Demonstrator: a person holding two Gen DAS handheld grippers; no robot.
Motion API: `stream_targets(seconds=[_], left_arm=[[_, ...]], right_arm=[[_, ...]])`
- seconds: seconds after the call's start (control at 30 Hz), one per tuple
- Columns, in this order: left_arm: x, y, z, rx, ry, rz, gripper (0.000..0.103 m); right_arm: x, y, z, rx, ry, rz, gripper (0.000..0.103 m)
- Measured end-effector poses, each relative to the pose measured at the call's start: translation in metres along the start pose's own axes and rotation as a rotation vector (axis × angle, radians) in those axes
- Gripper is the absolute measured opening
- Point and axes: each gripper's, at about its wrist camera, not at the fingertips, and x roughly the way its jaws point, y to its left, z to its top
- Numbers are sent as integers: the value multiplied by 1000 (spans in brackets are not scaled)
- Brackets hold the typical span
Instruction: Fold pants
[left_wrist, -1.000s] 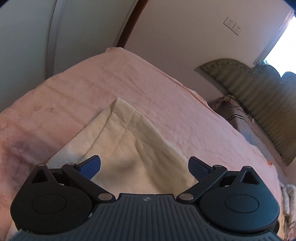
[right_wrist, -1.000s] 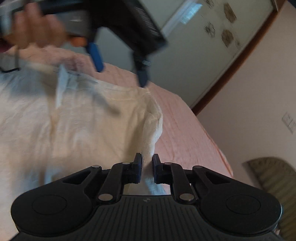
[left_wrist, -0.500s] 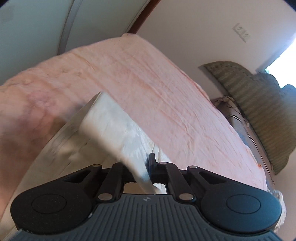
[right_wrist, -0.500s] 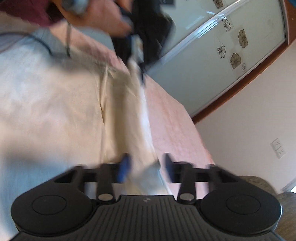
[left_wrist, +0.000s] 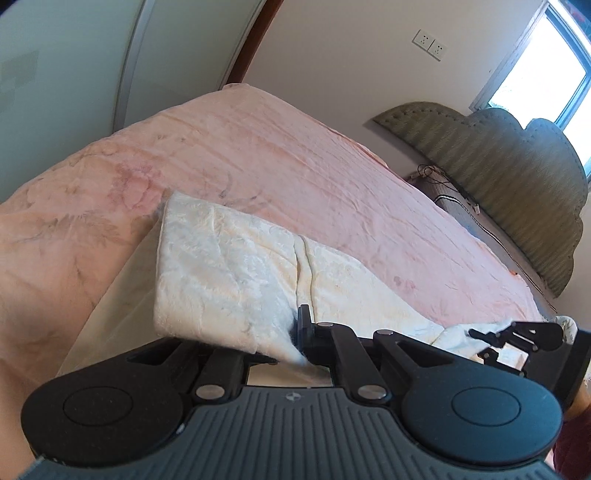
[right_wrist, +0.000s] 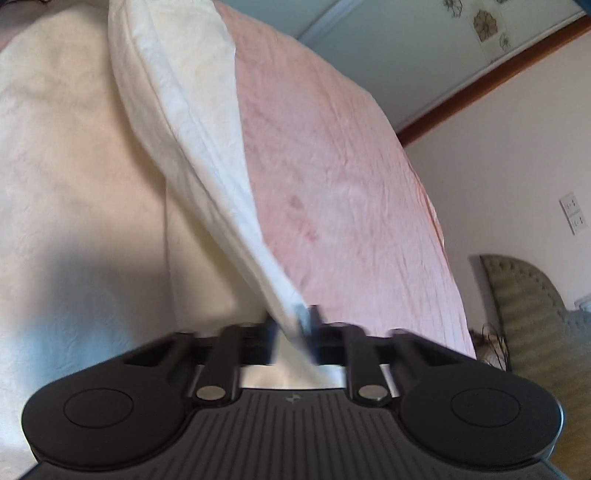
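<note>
Cream pants (left_wrist: 229, 266) lie on a pink bedspread (left_wrist: 295, 155). My left gripper (left_wrist: 295, 332) is shut on a lifted edge of the pants, and the held layer is folded back over the layer beneath. At the right edge of the left wrist view, my right gripper (left_wrist: 513, 336) pinches the same edge further along. In its own view the right gripper (right_wrist: 295, 325) has its jaws closing tight on a raised ridge of the pants (right_wrist: 177, 92). The rest of the cloth lies flat to the left. The bedspread (right_wrist: 332, 166) shows to the right.
A padded green headboard (left_wrist: 498, 177) stands at the far right with cables (left_wrist: 443, 184) beside it. A wardrobe door (left_wrist: 74, 74) rises behind the bed's far corner. Wall sockets (left_wrist: 430, 40) and a bright window (left_wrist: 546, 74) are on the back wall.
My left gripper went from wide open to shut on the pants edge and lifted it. The right gripper opened, then closed on the cloth again. Both moved sideways, drawing the edge up.
</note>
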Motion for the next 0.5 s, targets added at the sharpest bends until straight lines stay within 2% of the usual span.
stream_targets(seconds=[0.13,0.2,0.27,0.37,0.5], left_arm=[[-18,12,-7,18,-2,-15,5],[-23,21,-14,33,22,-13,5],[-22,30,-25,40,50,10,5],[-13,43,-42,27,103,50,5],[-18,45,-48,36,77,56,5]], right_arm=[[-48,31,-4,55,-46,-102,6],[-77,48,-3,92,-75,-126,6],[-103,74,-6,122,-89,-113,6],[-119,114,-11,153,-87,-65,6],[-117,139,-20,238,-66,-29,6]])
